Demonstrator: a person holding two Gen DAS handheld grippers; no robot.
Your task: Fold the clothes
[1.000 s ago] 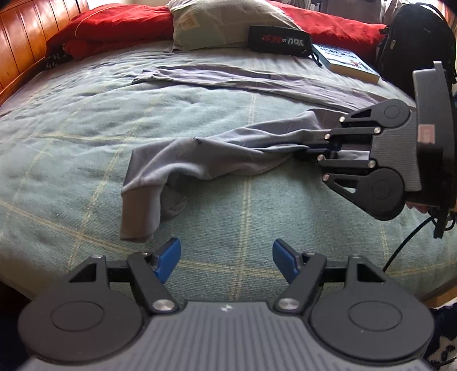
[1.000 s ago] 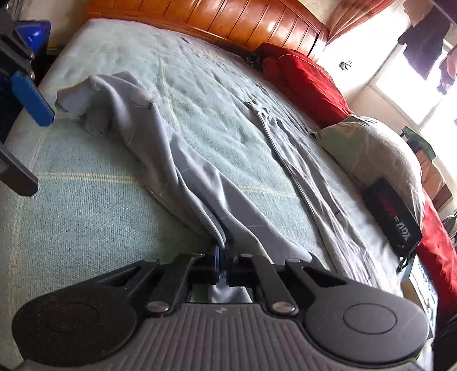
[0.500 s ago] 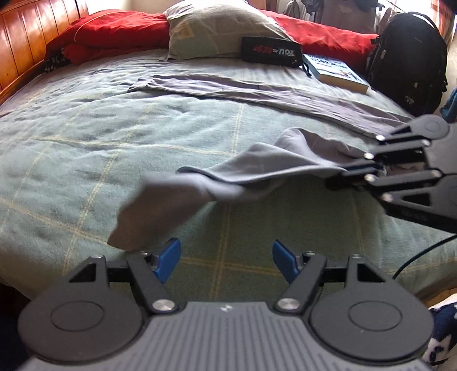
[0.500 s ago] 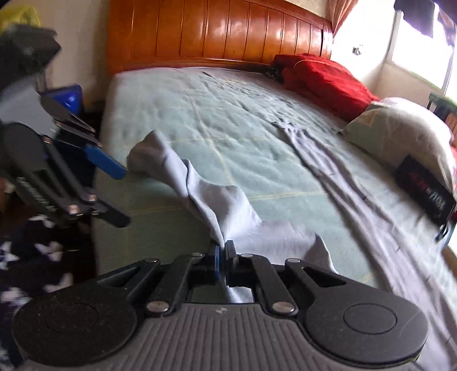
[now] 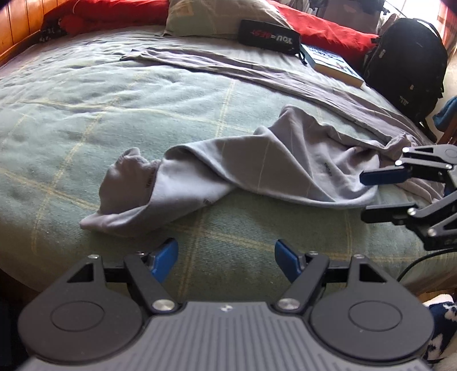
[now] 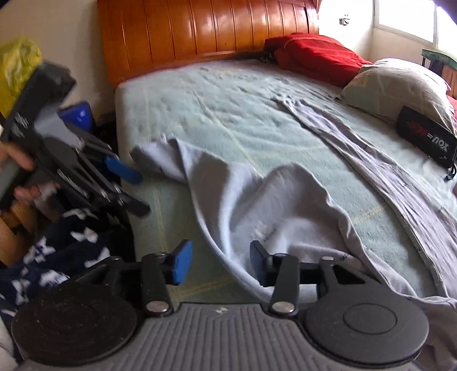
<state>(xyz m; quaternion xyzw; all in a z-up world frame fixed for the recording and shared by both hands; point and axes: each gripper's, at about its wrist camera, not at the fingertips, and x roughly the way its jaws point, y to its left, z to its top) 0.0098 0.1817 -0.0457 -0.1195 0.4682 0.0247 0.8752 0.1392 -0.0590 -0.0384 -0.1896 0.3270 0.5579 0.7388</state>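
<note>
A grey pair of trousers [image 5: 257, 168] lies crumpled on the green bedspread [image 5: 114, 108], one leg bunched near the bed's front edge and the other leg [image 5: 257, 71] stretched flat toward the pillows. My left gripper [image 5: 225, 261] is open just short of the bunched leg's cuff, nothing between its blue pads. My right gripper [image 6: 218, 264] is open too, its right finger against the cloth [image 6: 271, 211] lying slack beside it. The right gripper [image 5: 371, 197] shows at the right edge of the left wrist view, jaws apart at the garment's hem.
A wooden headboard [image 6: 200, 34], red pillows [image 6: 314, 51], a grey-green pillow [image 5: 222, 14], a black pouch [image 5: 268, 37] and a book [image 5: 334, 65] sit along the far side. A black backpack [image 5: 408, 65] stands beside the bed. A hand [image 6: 17, 159] holds the left gripper.
My right gripper has opened and let go of the trousers, which dropped onto the bedspread in a loose heap. Both grippers have drawn back toward the bed's front edge.
</note>
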